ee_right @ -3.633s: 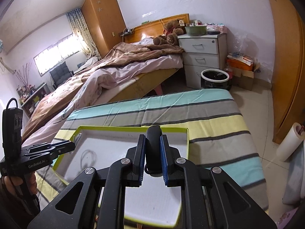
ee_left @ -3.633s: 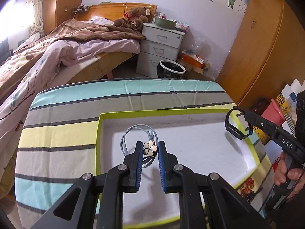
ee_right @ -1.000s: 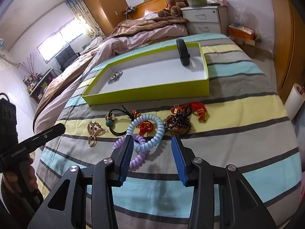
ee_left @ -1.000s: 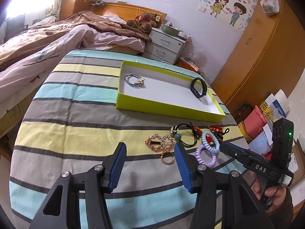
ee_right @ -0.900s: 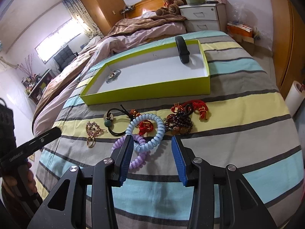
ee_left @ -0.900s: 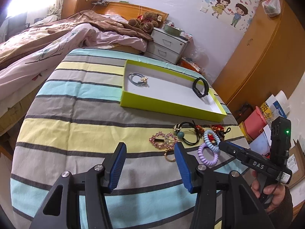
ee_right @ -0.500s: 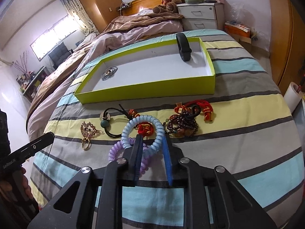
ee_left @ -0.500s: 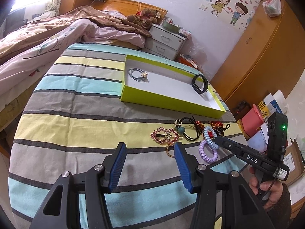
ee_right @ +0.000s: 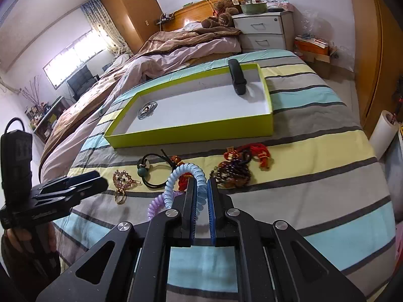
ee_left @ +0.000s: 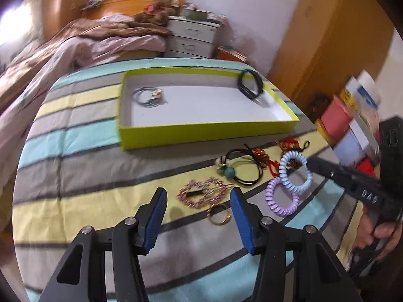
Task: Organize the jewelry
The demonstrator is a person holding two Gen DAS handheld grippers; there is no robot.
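Right gripper [ee_right: 201, 185]: jaws just closed, clamped on the blue coil hair tie [ee_right: 185, 173], which lies on the striped cloth in front of the green tray [ee_right: 191, 132]. Left gripper [ee_left: 198, 202]: jaws apart, empty, above the pink brooch [ee_left: 201, 193], also before the tray.

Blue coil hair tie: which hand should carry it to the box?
Right. The right gripper is already shut on the blue coil. The left gripper is open, over the pink brooch.

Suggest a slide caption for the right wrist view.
Right gripper jaws shut on light blue coil hair tie, green tray beyond.
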